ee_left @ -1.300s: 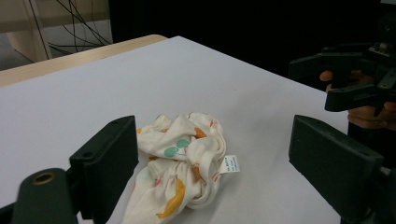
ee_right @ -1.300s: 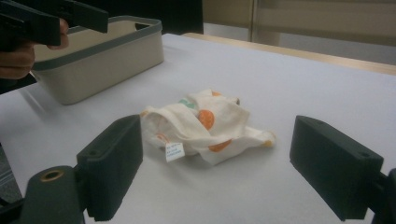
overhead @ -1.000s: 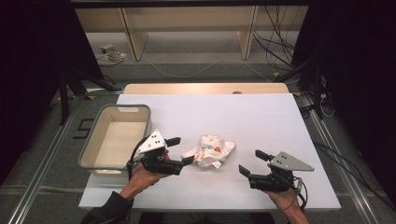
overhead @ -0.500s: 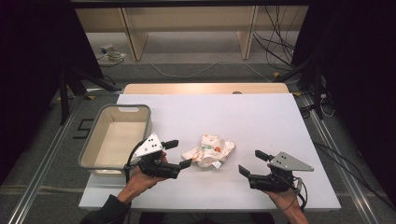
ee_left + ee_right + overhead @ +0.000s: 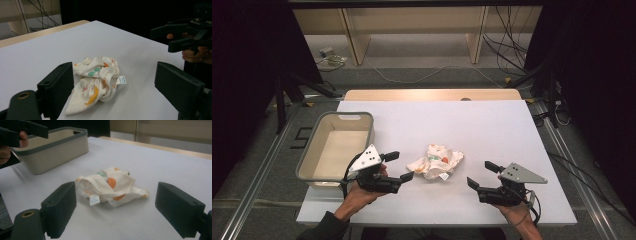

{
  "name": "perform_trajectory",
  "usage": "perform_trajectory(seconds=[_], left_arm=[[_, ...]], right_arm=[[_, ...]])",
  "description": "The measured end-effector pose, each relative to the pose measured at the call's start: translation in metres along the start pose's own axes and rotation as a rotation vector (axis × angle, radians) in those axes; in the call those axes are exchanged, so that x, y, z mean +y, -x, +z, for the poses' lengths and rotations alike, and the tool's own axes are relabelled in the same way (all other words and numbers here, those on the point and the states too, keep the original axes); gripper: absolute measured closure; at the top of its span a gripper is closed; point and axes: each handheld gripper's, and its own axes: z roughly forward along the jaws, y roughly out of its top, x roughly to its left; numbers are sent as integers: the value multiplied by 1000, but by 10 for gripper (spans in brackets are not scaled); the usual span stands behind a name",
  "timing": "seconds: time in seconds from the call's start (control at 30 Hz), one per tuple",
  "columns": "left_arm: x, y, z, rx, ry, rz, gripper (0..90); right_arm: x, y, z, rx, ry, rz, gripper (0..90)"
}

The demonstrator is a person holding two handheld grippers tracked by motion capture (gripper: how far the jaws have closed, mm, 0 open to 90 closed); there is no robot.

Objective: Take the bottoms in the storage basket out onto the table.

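A crumpled white cloth (image 5: pixel 436 161) with orange and green prints and a small tag lies on the white table (image 5: pixel 492 125), near its front middle. My left gripper (image 5: pixel 400 166) hovers just left of the cloth, open, with its jaws pointing at it and nothing between them. My right gripper (image 5: pixel 482 174) is held open to the cloth's right, a short way off. In the left gripper view the cloth (image 5: pixel 96 82) lies ahead between the wide jaws of the left gripper (image 5: pixel 115 75). The right gripper view shows the cloth (image 5: pixel 110 186) beyond the open right gripper (image 5: pixel 117 195).
A beige basket (image 5: pixel 337 117) with a grey rim stands at the table's left edge, close behind my left hand; its wall (image 5: pixel 60 147) appears in the right gripper view. Bare table stretches behind the cloth. Cables and stands crowd the floor beyond.
My left gripper has drifted a little toward the table's near edge, still open. The right gripper and the cloth have not moved.
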Motion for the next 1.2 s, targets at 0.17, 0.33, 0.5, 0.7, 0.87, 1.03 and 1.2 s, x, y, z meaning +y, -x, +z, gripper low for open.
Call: perform_trajectory(seconds=[0.17, 0.33, 0.5, 0.7, 0.87, 1.03, 1.2], left_arm=[[-1, 1, -3, 9, 2, -2, 151], [-3, 3, -4, 9, -5, 9, 150], [-4, 4, -6, 6, 0, 11, 142], [-6, 5, -7, 15, -5, 14, 107], [-8, 4, -8, 33, -13, 8, 62], [-10, 4, -8, 31, -25, 12, 53], [-10, 4, -7, 20, -24, 12, 53]], right_arm=[[0, 0, 0, -1, -1, -1, 180], [0, 0, 0, -2, -4, 4, 180], [0, 0, 0, -3, -3, -1, 180], [0, -1, 0, -3, -6, 2, 180], [0, -1, 0, -1, -3, 1, 179], [0, -1, 0, -2, -6, 4, 179], [0, 0, 1, -1, -2, 5, 179]])
